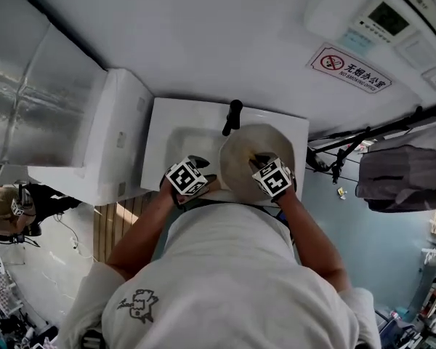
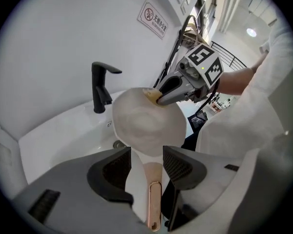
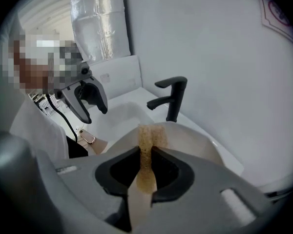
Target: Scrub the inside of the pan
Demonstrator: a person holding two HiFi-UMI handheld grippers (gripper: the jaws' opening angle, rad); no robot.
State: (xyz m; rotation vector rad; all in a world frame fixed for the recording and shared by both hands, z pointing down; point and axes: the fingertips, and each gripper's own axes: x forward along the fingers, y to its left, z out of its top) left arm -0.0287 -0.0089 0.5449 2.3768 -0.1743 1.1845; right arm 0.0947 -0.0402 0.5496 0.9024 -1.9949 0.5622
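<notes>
Scrubbing looks under way: left tongs [image 2: 146,152] clamp the handle [image 2: 154,194], holding the pan [image 2: 146,118] above the sink's [image 1: 163,133] right half, right tongs [image 3: 145,150] pinch a sponge [image 3: 149,133] against its far rim; next probably calls for sweeping inward

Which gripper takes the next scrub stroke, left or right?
Right. The right gripper is shut on the scouring pad, which sits at the pan rim. The left gripper is clamped on the pan handle, holding it over the sink.
</notes>
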